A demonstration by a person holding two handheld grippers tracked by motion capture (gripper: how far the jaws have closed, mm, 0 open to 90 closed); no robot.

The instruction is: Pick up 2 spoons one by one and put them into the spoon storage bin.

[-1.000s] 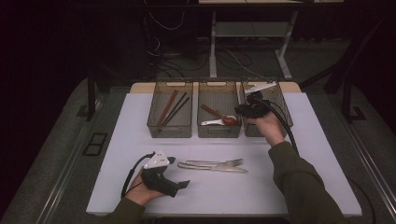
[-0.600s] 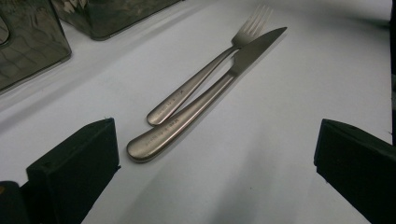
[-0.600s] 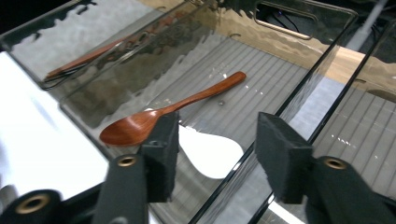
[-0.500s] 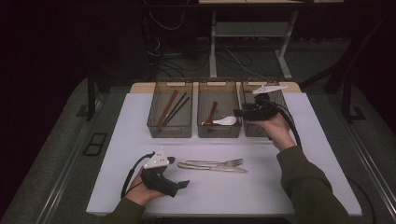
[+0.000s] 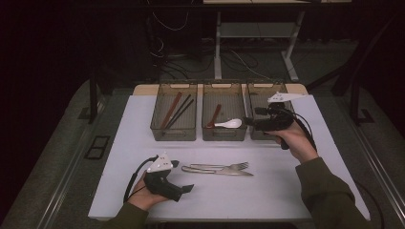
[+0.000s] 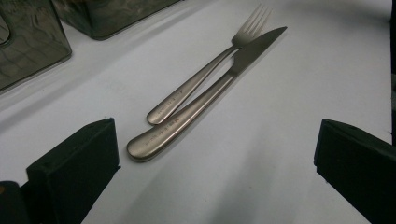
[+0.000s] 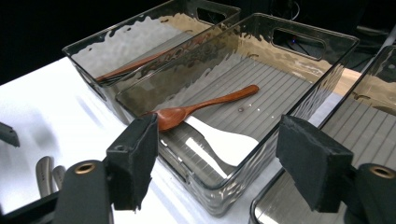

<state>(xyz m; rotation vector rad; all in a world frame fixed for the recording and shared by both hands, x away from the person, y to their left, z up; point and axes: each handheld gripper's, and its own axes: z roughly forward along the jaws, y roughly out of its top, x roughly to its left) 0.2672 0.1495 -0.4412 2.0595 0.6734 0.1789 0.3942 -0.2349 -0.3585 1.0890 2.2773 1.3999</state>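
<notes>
high view:
table: white top, three clear bins in a row at the far edge.
left bin: holds dark chopsticks plus one reddish stick.
middle bin: holds a wooden spoon and a white spoon; the white one lies at the bin's near right, bowl toward the right gripper.
right bin: partly hidden behind the right gripper.
right gripper: held in the air just right of the middle bin, tips pointing left at the white spoon; nothing in it.
left gripper: resting low at the near left of the table, tips toward the cutlery.
fork and knife: fork and knife side by side mid-table, between the two hands, untouched.

left gripper view:
jaws: spread wide, nothing between them.
cutlery: knife and fork lie touching along their handles, handle ends nearest the jaws, tips pointing away.
bins: corners at top left.

right gripper view:
jaws: have just been opening; now well apart, pads bare, nothing between them.
white spoon: flat on the ribbed floor of the middle bin, below and beyond the jaws, free of them.
wooden spoon: just beside it, its bowl meeting the white spoon's handle end; cannot tell if they overlap.
left bin: behind, reddish stick inside.
</notes>
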